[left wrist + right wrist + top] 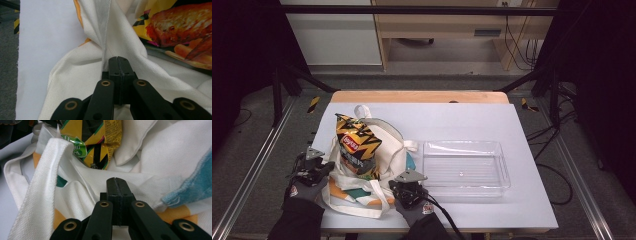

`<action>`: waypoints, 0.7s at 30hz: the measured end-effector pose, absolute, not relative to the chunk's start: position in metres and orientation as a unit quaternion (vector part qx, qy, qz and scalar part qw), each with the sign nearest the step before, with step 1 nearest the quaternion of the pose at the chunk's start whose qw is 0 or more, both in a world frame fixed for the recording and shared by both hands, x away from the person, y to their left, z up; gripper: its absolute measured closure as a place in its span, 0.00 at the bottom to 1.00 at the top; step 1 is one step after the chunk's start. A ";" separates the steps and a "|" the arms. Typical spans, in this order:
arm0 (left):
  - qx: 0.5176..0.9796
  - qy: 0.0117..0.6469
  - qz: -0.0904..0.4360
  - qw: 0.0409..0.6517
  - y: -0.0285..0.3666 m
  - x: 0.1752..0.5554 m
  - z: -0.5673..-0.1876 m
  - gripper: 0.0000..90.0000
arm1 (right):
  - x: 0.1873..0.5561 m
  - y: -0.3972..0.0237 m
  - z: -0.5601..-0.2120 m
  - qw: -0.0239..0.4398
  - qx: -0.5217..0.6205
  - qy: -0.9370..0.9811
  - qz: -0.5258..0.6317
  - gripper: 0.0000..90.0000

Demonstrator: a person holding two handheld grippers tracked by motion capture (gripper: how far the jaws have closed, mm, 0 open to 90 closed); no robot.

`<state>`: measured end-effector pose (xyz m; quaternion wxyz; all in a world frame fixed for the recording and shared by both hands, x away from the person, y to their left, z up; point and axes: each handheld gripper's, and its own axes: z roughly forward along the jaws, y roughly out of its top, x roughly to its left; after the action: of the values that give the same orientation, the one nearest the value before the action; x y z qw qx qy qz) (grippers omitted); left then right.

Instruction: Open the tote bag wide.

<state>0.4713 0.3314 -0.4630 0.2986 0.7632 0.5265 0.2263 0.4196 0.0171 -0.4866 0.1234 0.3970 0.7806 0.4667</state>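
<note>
A white cloth tote bag (391, 142) with orange and teal print lies on the left half of the white table (462, 117). A yellow and black chips bag (357, 145) stands out of its mouth. My left gripper (326, 168) is at the bag's left edge. In the left gripper view it (117, 59) is shut, with the white cloth (82, 72) puckering at its tips and the chips bag (180, 32) just beyond. My right gripper (402, 184) is at the bag's near right edge; up close it (115, 180) is shut on bunched cloth (160, 150), below the chips bag (97, 142).
A clear plastic tray (464, 145) sits to the right of the bag, with nothing in it. A white bag strap (42, 195) loops up at the left of the right gripper view. A small green packet (77, 145) lies beside the chips bag. The table's wooden back edge (419, 96) is behind.
</note>
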 end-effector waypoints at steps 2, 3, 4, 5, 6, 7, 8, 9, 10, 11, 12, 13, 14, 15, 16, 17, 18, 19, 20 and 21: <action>0.763 0.526 0.222 0.304 0.332 0.472 -0.464 1.00 | 0.420 0.018 -0.487 0.123 0.399 0.780 0.466 1.00; 0.763 0.527 0.220 0.304 0.332 0.472 -0.465 1.00 | 0.420 0.018 -0.487 0.122 0.400 0.779 0.468 1.00; 0.763 0.527 0.219 0.304 0.333 0.473 -0.465 1.00 | 0.420 0.018 -0.488 0.121 0.400 0.779 0.467 1.00; 0.763 0.527 0.219 0.305 0.333 0.473 -0.465 1.00 | 0.420 0.018 -0.488 0.124 0.399 0.780 0.466 1.00; 0.763 0.527 0.219 0.305 0.332 0.473 -0.466 1.00 | 0.420 0.018 -0.488 0.122 0.401 0.780 0.465 1.00; 0.762 0.527 0.221 0.304 0.332 0.473 -0.466 1.00 | 0.421 0.018 -0.488 0.122 0.401 0.780 0.465 1.00; 0.761 0.528 0.221 0.306 0.331 0.472 -0.466 1.00 | 0.421 0.018 -0.488 0.119 0.404 0.780 0.464 1.00; 0.762 0.527 0.222 0.305 0.332 0.472 -0.466 1.00 | 0.421 0.018 -0.488 0.116 0.405 0.778 0.466 1.00; 0.762 0.527 0.221 0.306 0.332 0.472 -0.466 1.00 | 0.421 0.018 -0.488 0.113 0.409 0.778 0.464 1.00; 0.761 0.527 0.221 0.307 0.332 0.472 -0.465 1.00 | 0.421 0.018 -0.489 0.113 0.408 0.777 0.465 1.00; 0.760 0.527 0.222 0.308 0.332 0.472 -0.465 1.00 | 0.421 0.017 -0.489 0.115 0.405 0.777 0.468 1.00; 0.760 0.527 0.224 0.308 0.332 0.471 -0.464 1.00 | 0.421 0.017 -0.489 0.116 0.404 0.778 0.467 1.00; 0.759 0.526 0.224 0.310 0.332 0.471 -0.463 1.00 | 0.421 0.017 -0.489 0.116 0.403 0.778 0.468 1.00; 0.758 0.525 0.225 0.315 0.333 0.470 -0.462 1.00 | 0.421 0.017 -0.489 0.117 0.402 0.778 0.468 1.00; 0.756 0.523 0.220 0.326 0.334 0.470 -0.461 0.97 | 0.421 0.017 -0.489 0.115 0.404 0.777 0.469 1.00; 0.754 0.522 0.218 0.333 0.334 0.469 -0.460 0.93 | 0.421 0.016 -0.488 0.115 0.401 0.777 0.472 1.00; 0.753 0.518 0.222 0.340 0.334 0.467 -0.459 0.92 | 0.421 0.016 -0.488 0.115 0.401 0.776 0.473 1.00; 0.751 0.516 0.225 0.345 0.335 0.466 -0.456 0.90 | 0.421 0.016 -0.488 0.116 0.400 0.775 0.475 0.99; 0.750 0.514 0.226 0.351 0.335 0.464 -0.455 0.89 | 0.420 0.016 -0.487 0.116 0.400 0.773 0.479 0.97; 0.746 0.512 0.228 0.359 0.335 0.463 -0.453 0.88 | 0.420 0.016 -0.486 0.115 0.399 0.770 0.484 0.96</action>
<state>0.4632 0.3350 -0.4529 0.3585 0.7463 0.5125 0.2277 0.4205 0.0155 -0.4861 0.1152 0.3990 0.7701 0.4842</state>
